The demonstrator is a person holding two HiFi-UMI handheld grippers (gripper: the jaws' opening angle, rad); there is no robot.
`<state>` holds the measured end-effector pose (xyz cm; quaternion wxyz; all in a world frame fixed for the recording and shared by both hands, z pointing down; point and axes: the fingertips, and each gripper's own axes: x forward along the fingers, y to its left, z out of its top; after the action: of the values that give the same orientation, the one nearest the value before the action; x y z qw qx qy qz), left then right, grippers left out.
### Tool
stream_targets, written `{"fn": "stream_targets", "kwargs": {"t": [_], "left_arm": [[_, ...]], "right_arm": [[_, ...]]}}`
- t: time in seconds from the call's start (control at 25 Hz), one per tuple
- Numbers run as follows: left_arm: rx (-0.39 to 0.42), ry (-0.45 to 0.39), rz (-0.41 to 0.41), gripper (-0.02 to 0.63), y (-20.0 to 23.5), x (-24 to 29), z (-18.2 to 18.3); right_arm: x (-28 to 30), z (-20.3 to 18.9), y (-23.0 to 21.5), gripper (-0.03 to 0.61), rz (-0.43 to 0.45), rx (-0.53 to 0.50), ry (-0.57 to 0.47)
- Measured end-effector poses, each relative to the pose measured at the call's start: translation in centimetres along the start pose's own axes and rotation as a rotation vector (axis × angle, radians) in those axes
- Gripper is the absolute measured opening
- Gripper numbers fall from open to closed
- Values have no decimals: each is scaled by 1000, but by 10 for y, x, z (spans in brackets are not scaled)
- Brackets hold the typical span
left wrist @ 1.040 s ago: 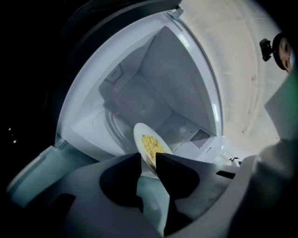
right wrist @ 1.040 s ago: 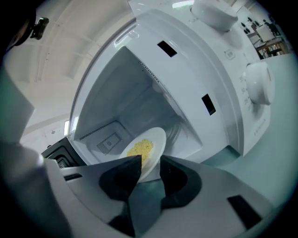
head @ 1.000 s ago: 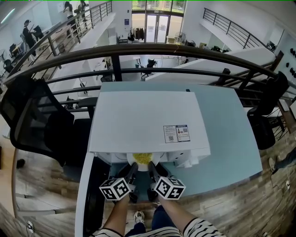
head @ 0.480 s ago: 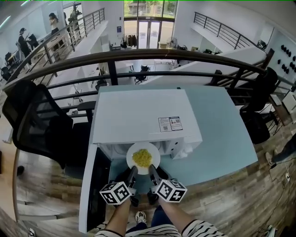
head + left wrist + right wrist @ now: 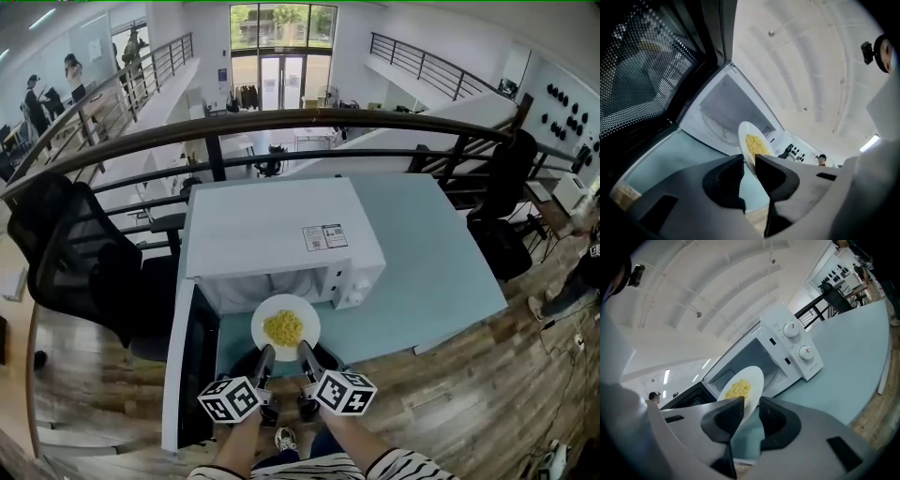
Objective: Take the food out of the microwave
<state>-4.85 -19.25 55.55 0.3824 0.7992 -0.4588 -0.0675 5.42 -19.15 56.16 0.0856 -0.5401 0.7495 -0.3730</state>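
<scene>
My left gripper (image 5: 265, 360) and right gripper (image 5: 306, 356) each pinch the near rim of the white plate (image 5: 306, 317); both sets of jaws have just been closing on it. The plate, with its yellow food (image 5: 283, 328), hangs above the blue table (image 5: 431, 272), just on the near side of the open microwave (image 5: 281, 239), whose door (image 5: 187, 366) swings out at left.
</scene>
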Motion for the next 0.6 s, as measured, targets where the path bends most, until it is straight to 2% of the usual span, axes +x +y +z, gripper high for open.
{"fn": "stream_targets", "kwargs": {"t": [0.6], "left_arm": [[-27, -77, 57, 89, -53, -59, -43]], "right_arm": [[-81, -8, 9, 107, 76, -29, 74]]}}
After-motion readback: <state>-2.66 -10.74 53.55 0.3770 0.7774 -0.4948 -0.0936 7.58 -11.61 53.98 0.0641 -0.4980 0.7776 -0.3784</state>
